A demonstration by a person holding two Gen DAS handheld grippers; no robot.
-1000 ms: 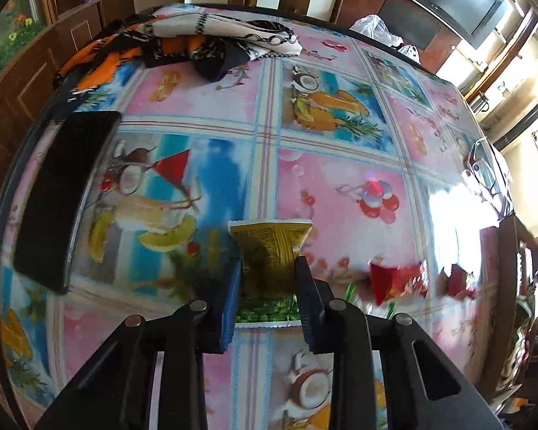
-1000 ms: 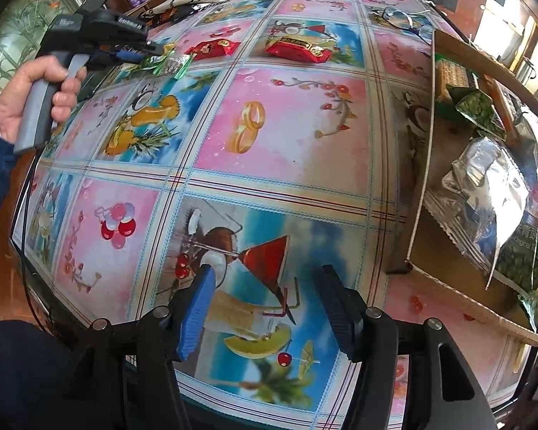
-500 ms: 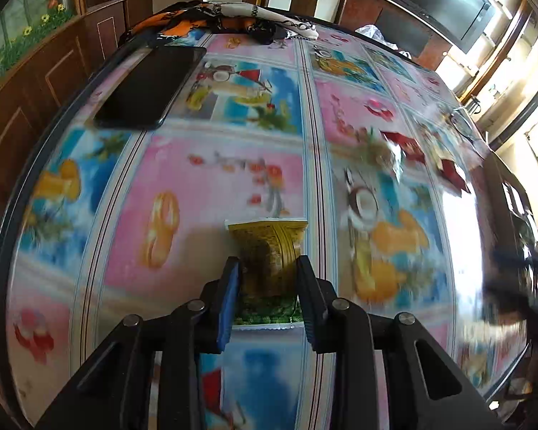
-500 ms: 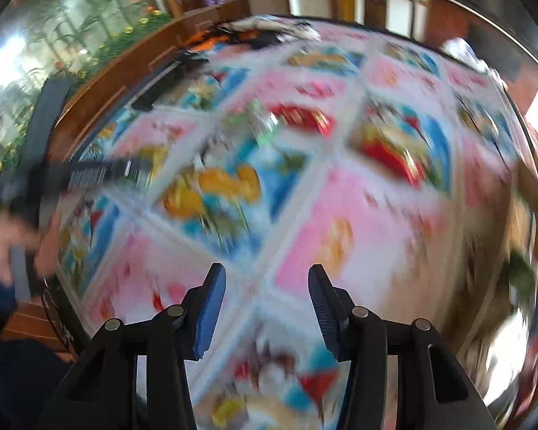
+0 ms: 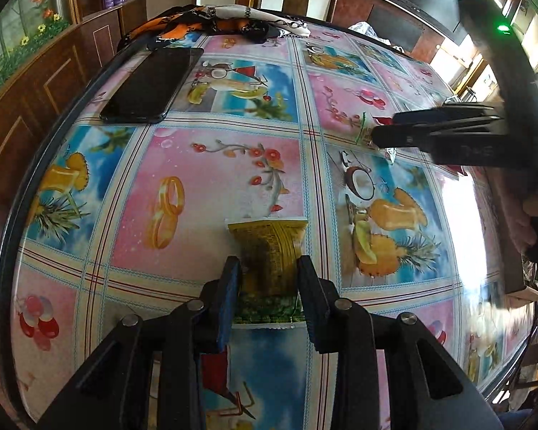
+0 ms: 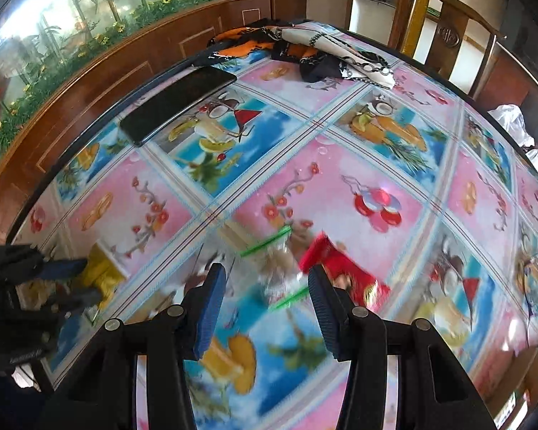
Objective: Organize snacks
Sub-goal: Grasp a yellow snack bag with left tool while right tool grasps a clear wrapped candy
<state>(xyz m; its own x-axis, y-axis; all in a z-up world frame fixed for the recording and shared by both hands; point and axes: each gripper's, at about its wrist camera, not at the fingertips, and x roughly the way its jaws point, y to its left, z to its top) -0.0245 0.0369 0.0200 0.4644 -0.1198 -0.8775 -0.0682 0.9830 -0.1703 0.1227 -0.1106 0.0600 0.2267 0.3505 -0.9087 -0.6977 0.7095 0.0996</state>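
My left gripper (image 5: pixel 267 268) hangs over the patterned table (image 5: pixel 204 179) with a yellow snack packet (image 5: pixel 269 243) pinched between its blue pads; its jaws are opening slightly. In the right wrist view this gripper (image 6: pixel 71 279) and the yellow packet (image 6: pixel 100 272) sit at the far left. My right gripper (image 6: pixel 267 279) is open above a clear packet with green edges (image 6: pixel 279 265), which is blurred. A red packet (image 6: pixel 340 268) lies just right of it. The left wrist view shows the right gripper (image 5: pixel 383 127) at the right, over those packets.
A black phone (image 5: pixel 150 82) lies near the table's left edge, and a crumpled patterned cloth (image 5: pixel 226 23) lies at the far end. A brown box edge (image 5: pixel 513 268) shows at the right. A wooden chair (image 6: pixel 444 36) and a white bag (image 6: pixel 513 122) stand beyond the table.
The left gripper carried the yellow packet across the table, then held still. The right gripper swung away from the box, rolled, narrowed its jaws and now hovers over the clear and red packets.
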